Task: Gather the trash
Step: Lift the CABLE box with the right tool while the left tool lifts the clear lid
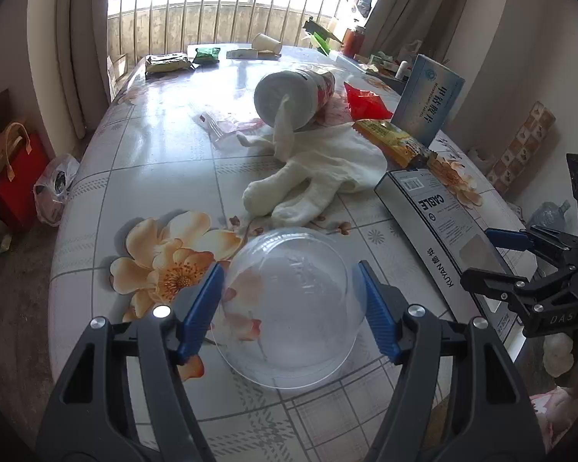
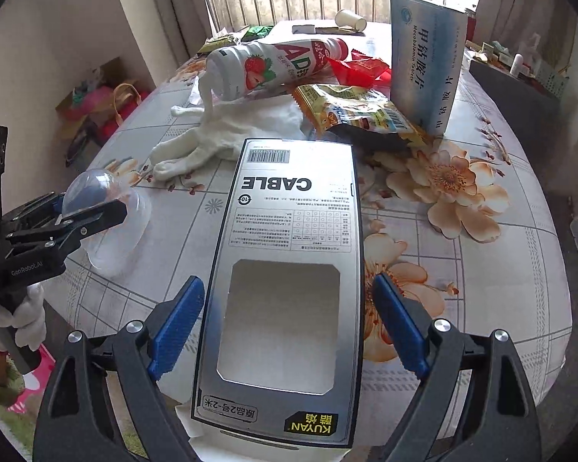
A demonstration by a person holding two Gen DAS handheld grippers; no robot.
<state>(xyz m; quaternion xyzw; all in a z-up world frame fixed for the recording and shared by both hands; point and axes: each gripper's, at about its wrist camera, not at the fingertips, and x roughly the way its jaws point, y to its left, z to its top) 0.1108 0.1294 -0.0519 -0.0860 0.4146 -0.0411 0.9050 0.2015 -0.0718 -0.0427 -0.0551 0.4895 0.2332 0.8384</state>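
Where light glares, floral tablecloth littered, barred window, perhaps balcony.

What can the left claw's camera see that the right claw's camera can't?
Only the left wrist view shows the left claw from behind, its fingers on either side of the clear plastic dome, and the red bag on the floor.

Only the right wrist view shows the strawberry picture on the bottle and the cut-out window in the cable box.

Both show the white glove, the cable box, the blue medicine box and the paper cup.
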